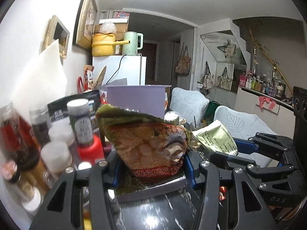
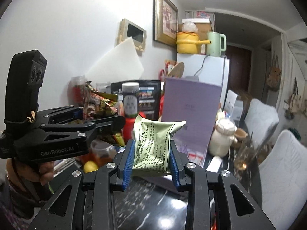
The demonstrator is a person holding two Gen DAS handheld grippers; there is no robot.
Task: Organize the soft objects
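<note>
Left gripper [image 1: 149,170] is clamped on the brown snack packet [image 1: 149,143], blue pads biting its lower end, the crinkled top standing up toward twelve o'clock. Right gripper [image 2: 151,159] is likewise closed on the pale green packet [image 2: 153,143], which stands upright between its pads. Both packets are clear of the dark marbled tabletop [image 2: 153,201], so this reads as the carry step: two soft items in the air, side by side, nothing set down yet.

Next comes a place to put them. The purple box [image 2: 191,113], at about one o'clock from the green packet, looks a likely bin, though its inside is hidden from both cameras.

The left view alone catches the blurred bottles and jars [image 1: 57,134] at nine o'clock. The right view alone shows the person's hand [image 2: 46,170] on the left gripper's handle and a cream jar [image 2: 222,136] at three o'clock.
</note>
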